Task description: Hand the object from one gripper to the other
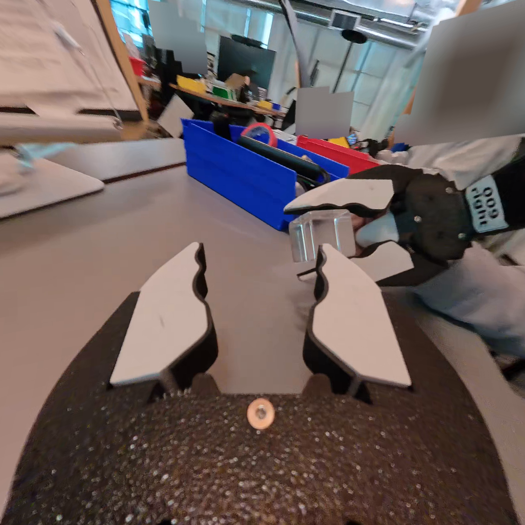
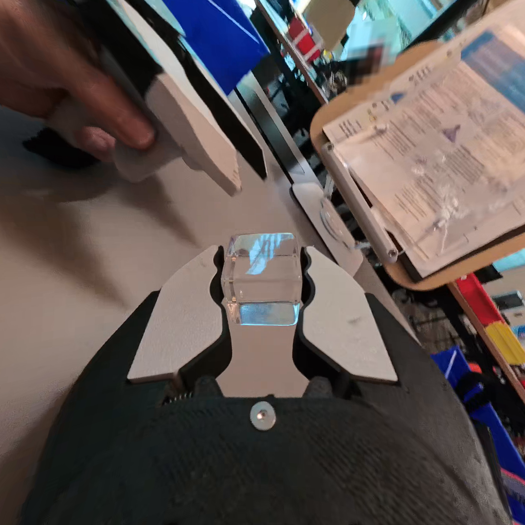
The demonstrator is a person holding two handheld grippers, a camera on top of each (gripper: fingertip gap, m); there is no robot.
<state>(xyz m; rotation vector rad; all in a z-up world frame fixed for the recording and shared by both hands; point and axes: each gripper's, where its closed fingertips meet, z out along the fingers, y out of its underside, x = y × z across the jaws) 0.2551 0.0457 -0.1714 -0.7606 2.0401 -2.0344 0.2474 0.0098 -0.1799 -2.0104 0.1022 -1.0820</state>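
Note:
A clear acrylic cube (image 2: 262,278) sits clamped between the fingers of my right gripper (image 2: 262,250), held above the grey table (image 2: 56,270). In the left wrist view the same cube (image 1: 321,235) shows at centre right, gripped top and bottom by the right gripper (image 1: 292,244), which is turned on its side. My left gripper (image 1: 260,250) is open and empty, its right fingertip just in front of the cube. In the right wrist view the left gripper (image 2: 227,170) hangs at upper left, held by a hand (image 2: 93,93).
A blue bin (image 1: 241,176) with a black item and a tape roll stands beyond the grippers, a red bin (image 1: 338,154) behind it. A monitor base (image 1: 42,184) sits at the left. A wooden board with papers (image 2: 440,159) is at the right. The tips of one gripper are about 5 cm away from the tips of the other.

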